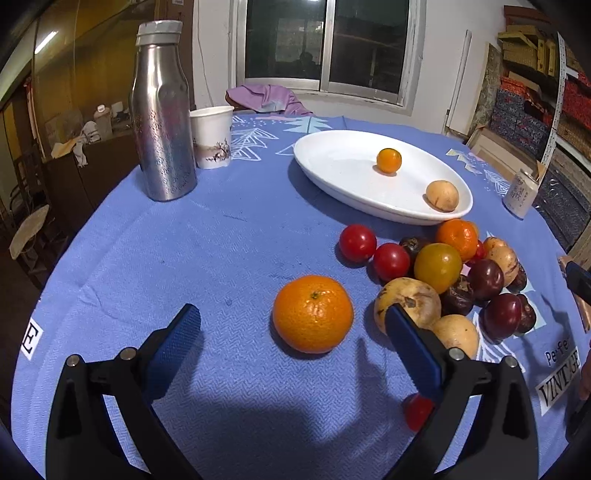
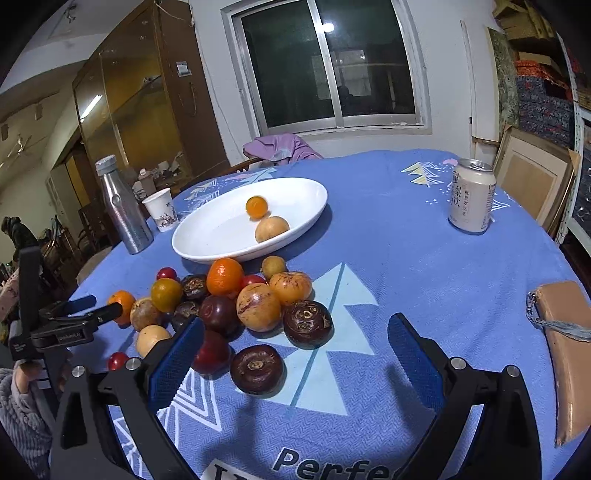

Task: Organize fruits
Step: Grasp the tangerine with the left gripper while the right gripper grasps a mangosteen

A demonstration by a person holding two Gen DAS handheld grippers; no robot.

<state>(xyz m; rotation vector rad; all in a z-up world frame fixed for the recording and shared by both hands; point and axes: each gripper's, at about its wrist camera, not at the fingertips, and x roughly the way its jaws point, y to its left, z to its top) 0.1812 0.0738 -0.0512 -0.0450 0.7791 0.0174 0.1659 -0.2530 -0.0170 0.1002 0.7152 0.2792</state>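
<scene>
Round table under a blue cloth [image 1: 221, 236], window behind. White plate [image 1: 332, 173] already holds two small fruits. A lone mandarin [image 1: 313, 314] sits on the cloth on the near-left side of that plate, straight ahead of the left gripper [image 1: 291, 334], jaws spread, empty. It is round with no long axis, stem up. Right gripper [image 2: 295, 350] also spread, empty, near the fruit pile [image 2: 236, 299]; the left is nearer the mandarin.

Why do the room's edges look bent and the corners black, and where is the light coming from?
Both wrist views use fisheye lenses: straight lines curve and corners go black. In the left wrist view, the open left gripper casts a shadow toward the camera, under the orange; the steel bottle shows glare. In the right wrist view, a lamp reflects in the window, and the white plate shades the cloth.
</scene>
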